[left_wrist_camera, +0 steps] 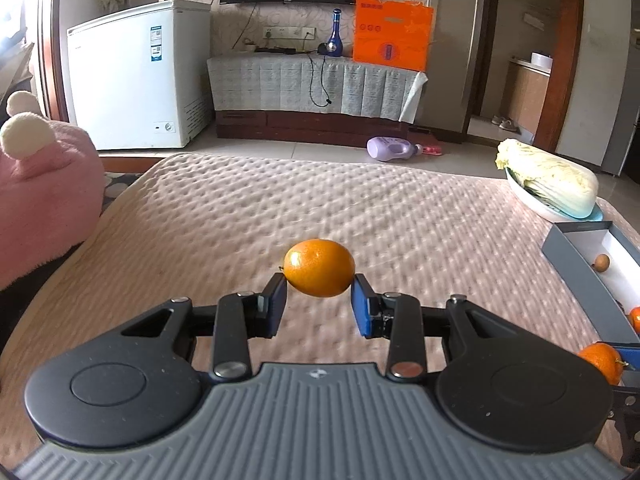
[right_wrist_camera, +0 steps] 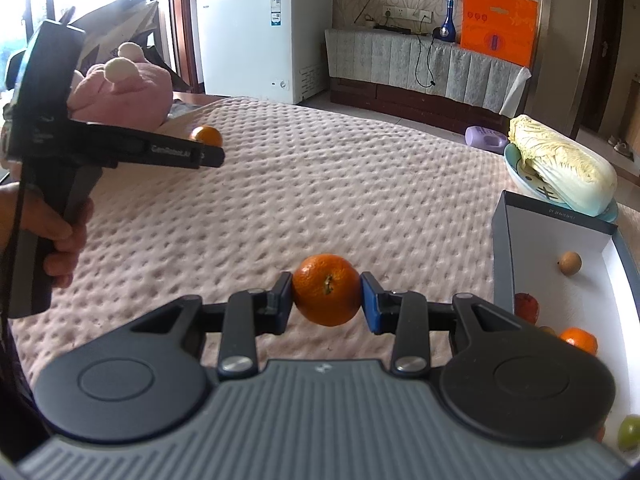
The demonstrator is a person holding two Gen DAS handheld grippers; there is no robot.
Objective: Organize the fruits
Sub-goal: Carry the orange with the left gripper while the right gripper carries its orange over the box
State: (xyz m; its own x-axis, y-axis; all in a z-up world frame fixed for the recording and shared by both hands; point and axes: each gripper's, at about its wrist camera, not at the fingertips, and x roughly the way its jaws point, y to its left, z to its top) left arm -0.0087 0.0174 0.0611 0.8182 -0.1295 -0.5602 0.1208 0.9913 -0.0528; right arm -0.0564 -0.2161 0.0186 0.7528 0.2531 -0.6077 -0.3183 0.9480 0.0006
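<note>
In the left wrist view my left gripper [left_wrist_camera: 320,282] is shut on a smooth orange [left_wrist_camera: 320,267], held above the pink bedspread [left_wrist_camera: 280,208]. The right wrist view shows my right gripper [right_wrist_camera: 327,296] shut on a rougher orange [right_wrist_camera: 327,290], stem end facing the camera. Right of it lies an open grey box [right_wrist_camera: 503,248] with a white inside, holding a small brown fruit [right_wrist_camera: 570,263], a red fruit [right_wrist_camera: 526,307], an orange [right_wrist_camera: 579,340] and a green fruit [right_wrist_camera: 630,432]. The left gripper [right_wrist_camera: 210,148] hangs at far left in a hand [right_wrist_camera: 60,236], its orange [right_wrist_camera: 207,136] at the tips.
A napa cabbage [right_wrist_camera: 560,164] lies in a bowl [right_wrist_camera: 514,168] at the bed's far right corner, just behind the box. A pink plush toy [left_wrist_camera: 44,184] sits at the left edge. Beyond the bed are a white freezer [left_wrist_camera: 136,76] and a covered cabinet [left_wrist_camera: 312,84].
</note>
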